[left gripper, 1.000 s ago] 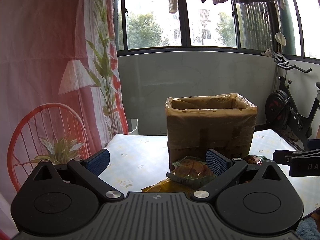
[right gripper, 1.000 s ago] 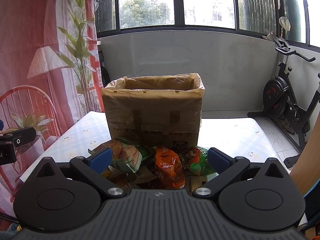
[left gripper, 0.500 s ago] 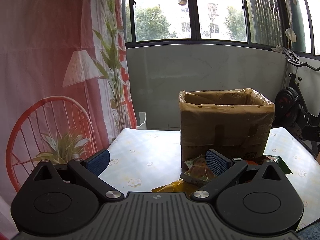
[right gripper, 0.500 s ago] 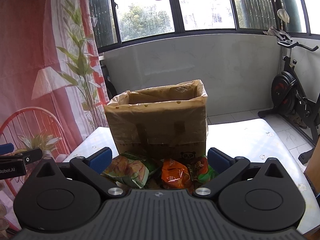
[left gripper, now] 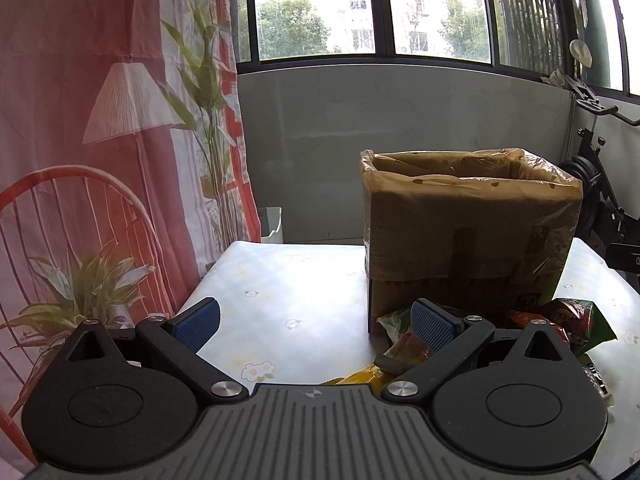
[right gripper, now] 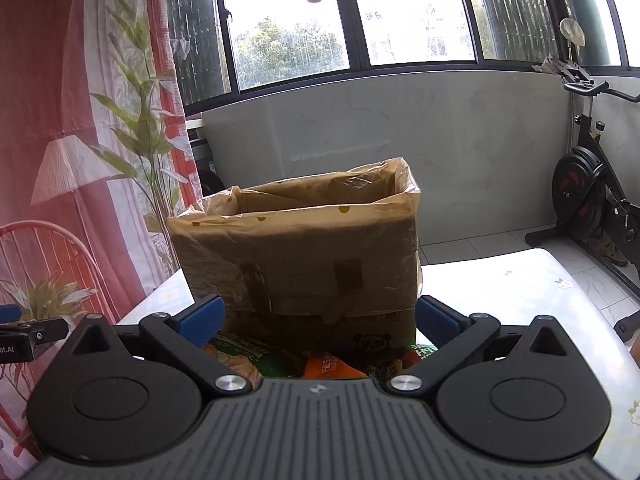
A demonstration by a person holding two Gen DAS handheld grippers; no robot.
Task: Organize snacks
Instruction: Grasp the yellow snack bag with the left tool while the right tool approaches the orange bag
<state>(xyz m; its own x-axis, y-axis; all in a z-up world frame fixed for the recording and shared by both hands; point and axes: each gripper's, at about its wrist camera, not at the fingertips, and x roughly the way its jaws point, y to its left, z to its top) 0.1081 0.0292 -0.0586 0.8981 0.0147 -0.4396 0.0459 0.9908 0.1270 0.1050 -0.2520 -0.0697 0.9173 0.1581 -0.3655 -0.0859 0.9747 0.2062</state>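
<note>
A brown cardboard box (left gripper: 468, 236) lined with a clear plastic bag stands on the table, also in the right wrist view as the box (right gripper: 304, 252). Snack packets lie at its foot: a red-green packet (left gripper: 568, 320) and a yellow packet (left gripper: 364, 376) on the left view's right side, an orange packet (right gripper: 328, 366) and a green packet (right gripper: 240, 354) under the right view. My left gripper (left gripper: 316, 320) is open over bare table, left of the packets. My right gripper (right gripper: 318, 320) is open in front of the box, above the packets. The box's inside is hidden.
The table (left gripper: 280, 292) has a pale flowered cloth. A red-and-white printed curtain (left gripper: 100, 140) hangs at the left. An exercise bike (right gripper: 588, 200) stands on the floor at the right. The left gripper's side (right gripper: 24, 336) shows at the right view's left edge.
Both grippers have tilted upward and shifted left. The box now sits further right in the left view, and the packets have slid lower in the right view. Both stay open.
</note>
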